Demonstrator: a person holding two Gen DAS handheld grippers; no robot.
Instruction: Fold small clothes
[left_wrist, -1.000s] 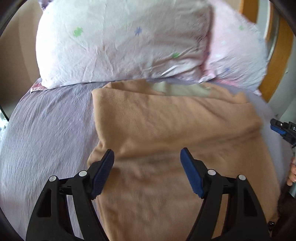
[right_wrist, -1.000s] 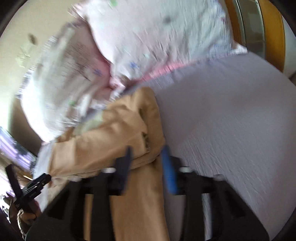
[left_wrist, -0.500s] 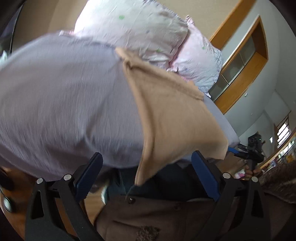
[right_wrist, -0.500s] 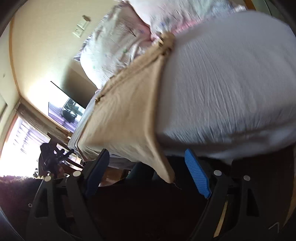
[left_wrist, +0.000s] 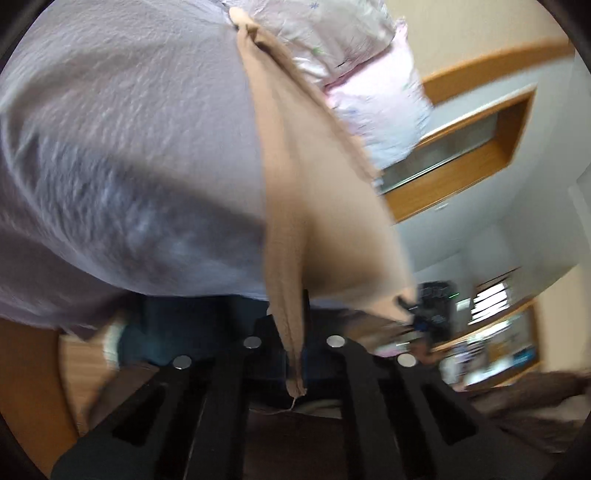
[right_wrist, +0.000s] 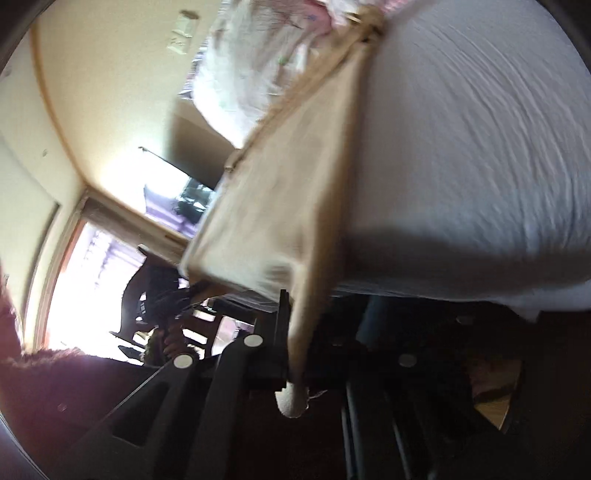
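A tan garment (left_wrist: 317, 206) lies on the lavender bed sheet (left_wrist: 129, 147) and hangs over the near edge of the bed. My left gripper (left_wrist: 293, 332) is shut on its near left corner, which pokes out below the jaws. In the right wrist view the same tan garment (right_wrist: 288, 192) stretches from the pillows to my right gripper (right_wrist: 295, 332), which is shut on its near right corner. The other gripper shows small beyond the garment's far corner in each view.
Two pale patterned pillows (left_wrist: 351, 55) lie at the head of the bed. A wood-framed window (left_wrist: 461, 147) is on the wall to the right. A TV screen (right_wrist: 181, 199) and a bright window are on the left. The wooden floor (left_wrist: 33, 369) lies below the bed edge.
Both grippers were open at the near edge of the garment. They have closed on its two near corners, and the fabric is now taut between them.
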